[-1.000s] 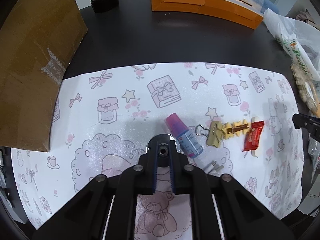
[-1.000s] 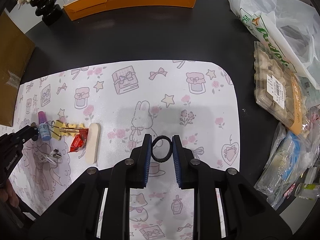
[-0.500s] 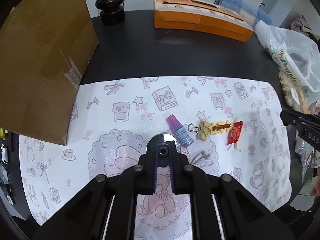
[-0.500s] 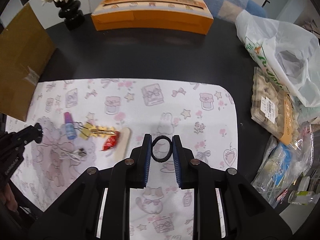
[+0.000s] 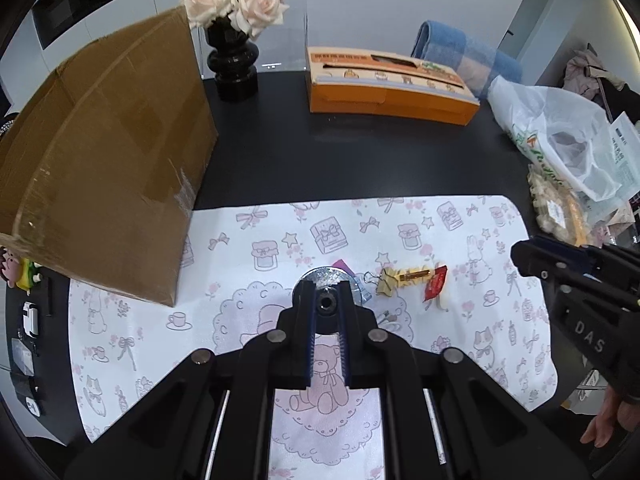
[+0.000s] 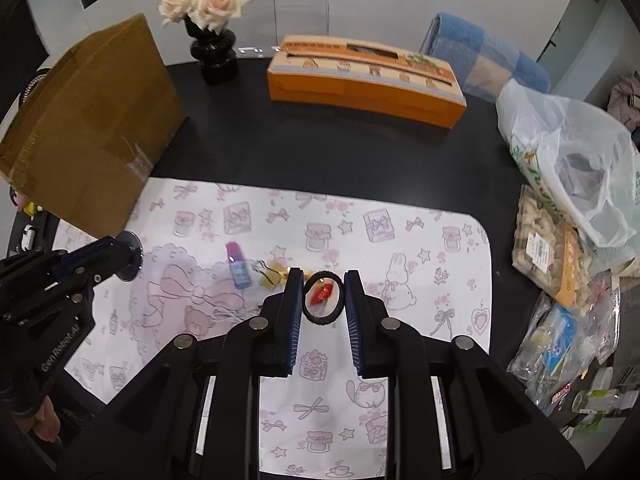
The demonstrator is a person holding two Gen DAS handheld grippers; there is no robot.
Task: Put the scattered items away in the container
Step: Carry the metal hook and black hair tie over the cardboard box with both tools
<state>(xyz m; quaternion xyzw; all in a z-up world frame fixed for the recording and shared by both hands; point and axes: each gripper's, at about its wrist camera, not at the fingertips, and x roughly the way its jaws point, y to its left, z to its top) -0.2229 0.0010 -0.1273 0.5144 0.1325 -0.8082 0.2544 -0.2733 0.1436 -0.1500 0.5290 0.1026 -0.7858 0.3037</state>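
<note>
My left gripper (image 5: 326,286) is shut on a round silver glittery disc (image 5: 325,277), held above the patterned mat (image 5: 248,320). My right gripper (image 6: 323,276) is shut on a black hair tie (image 6: 322,322), also in the air. On the mat lie a purple-capped little bottle (image 6: 239,266), a gold binder clip (image 6: 272,274), a red wrapper (image 5: 436,282) on a cream stick, and a small plug with cable (image 5: 390,316). A brown cardboard box (image 5: 100,168) stands to the left; its opening is hidden. In the left wrist view the disc hides most of the bottle.
At the back of the black table (image 5: 360,152) are a black vase of pale roses (image 5: 236,68) and a long orange box (image 5: 388,88). Plastic bags and snack packs (image 6: 560,184) crowd the right edge. Small gadgets (image 5: 30,320) lie left of the mat.
Both grippers have risen and drawn back from the mat with their loads. The right gripper has shifted left, over the red wrapper. The scattered items have not moved.
</note>
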